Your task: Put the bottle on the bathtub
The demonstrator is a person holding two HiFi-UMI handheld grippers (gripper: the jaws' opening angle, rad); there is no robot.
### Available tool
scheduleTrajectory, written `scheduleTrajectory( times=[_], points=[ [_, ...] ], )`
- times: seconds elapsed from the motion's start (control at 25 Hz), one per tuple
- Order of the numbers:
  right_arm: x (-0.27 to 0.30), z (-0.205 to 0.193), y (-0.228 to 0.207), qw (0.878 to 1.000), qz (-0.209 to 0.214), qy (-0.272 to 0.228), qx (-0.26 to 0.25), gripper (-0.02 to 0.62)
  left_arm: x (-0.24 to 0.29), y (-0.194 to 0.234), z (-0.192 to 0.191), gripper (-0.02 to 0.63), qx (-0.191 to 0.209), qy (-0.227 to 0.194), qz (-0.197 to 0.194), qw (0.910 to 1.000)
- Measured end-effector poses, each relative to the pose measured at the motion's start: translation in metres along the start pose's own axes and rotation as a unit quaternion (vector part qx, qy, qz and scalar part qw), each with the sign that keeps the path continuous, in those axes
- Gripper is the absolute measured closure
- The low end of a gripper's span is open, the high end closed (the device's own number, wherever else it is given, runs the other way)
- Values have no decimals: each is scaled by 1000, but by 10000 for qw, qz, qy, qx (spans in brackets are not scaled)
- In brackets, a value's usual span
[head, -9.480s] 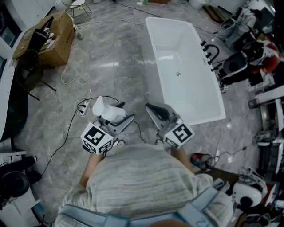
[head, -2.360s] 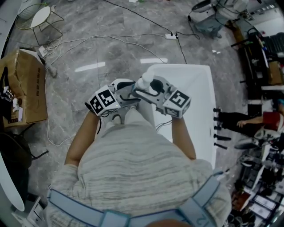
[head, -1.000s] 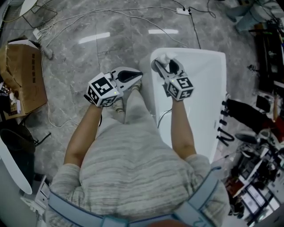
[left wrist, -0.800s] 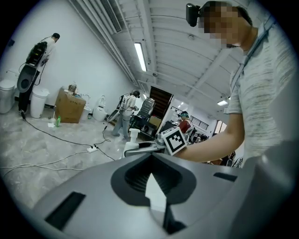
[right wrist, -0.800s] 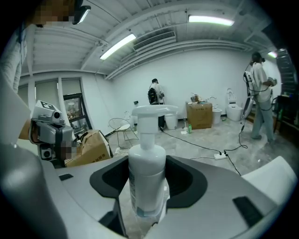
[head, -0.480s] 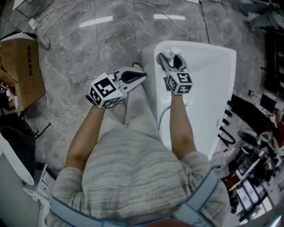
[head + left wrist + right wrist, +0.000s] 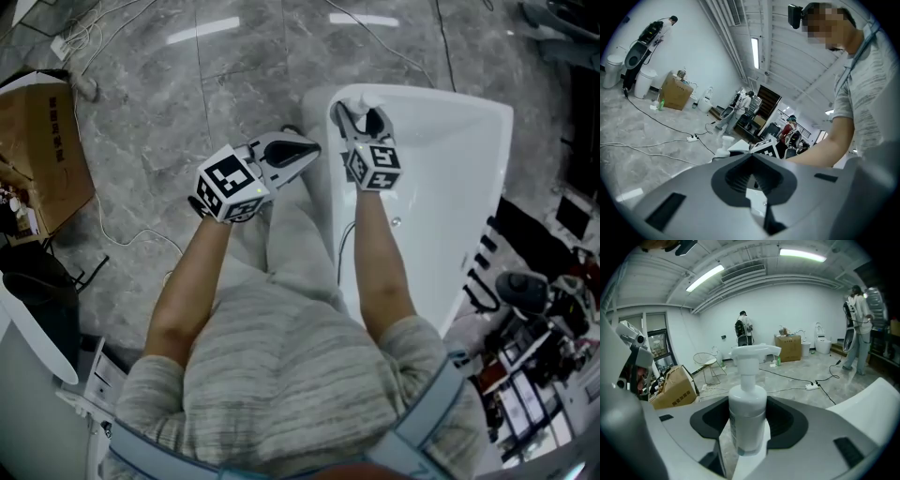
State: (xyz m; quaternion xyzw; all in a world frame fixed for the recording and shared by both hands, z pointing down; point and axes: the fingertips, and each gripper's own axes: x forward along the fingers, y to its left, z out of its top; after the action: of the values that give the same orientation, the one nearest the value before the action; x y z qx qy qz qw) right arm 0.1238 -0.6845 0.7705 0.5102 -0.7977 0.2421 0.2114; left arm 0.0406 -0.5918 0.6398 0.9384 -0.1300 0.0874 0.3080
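We grip the white plastic pump bottle (image 7: 747,423) upright in our right gripper (image 7: 364,127) above the white bathtub's (image 7: 441,187) far-left rim. Our left gripper (image 7: 302,153) is closed and empty. Next, we likely seat it flat and release.

Open floor (image 7: 187,94) left of the bathtub (image 7: 450,141), bounded by a cardboard box (image 7: 42,155) and loose cable (image 7: 141,234); black taps (image 7: 480,272) crowding its right rim.

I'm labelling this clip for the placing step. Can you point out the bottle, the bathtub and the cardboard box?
bottle (image 7: 747,420): right gripper view, on its white body below the pump.
bathtub (image 7: 448,178): head view, on its bare inner wall.
cardboard box (image 7: 52,155): head view, on its brown face.
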Motion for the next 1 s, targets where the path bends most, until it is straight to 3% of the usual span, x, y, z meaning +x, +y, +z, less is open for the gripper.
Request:
scheduleTrajectory(
  times=[0.48,1.0],
  points=[
    [16,-24,-8,9998,-143,73,-118,371,11,10,-14,601,-195,47,-25,9998],
    [-2,-36,14,9959,-140,292,-841,371,13,1,-12,601,-160,20,-90,9998]
  ],
)
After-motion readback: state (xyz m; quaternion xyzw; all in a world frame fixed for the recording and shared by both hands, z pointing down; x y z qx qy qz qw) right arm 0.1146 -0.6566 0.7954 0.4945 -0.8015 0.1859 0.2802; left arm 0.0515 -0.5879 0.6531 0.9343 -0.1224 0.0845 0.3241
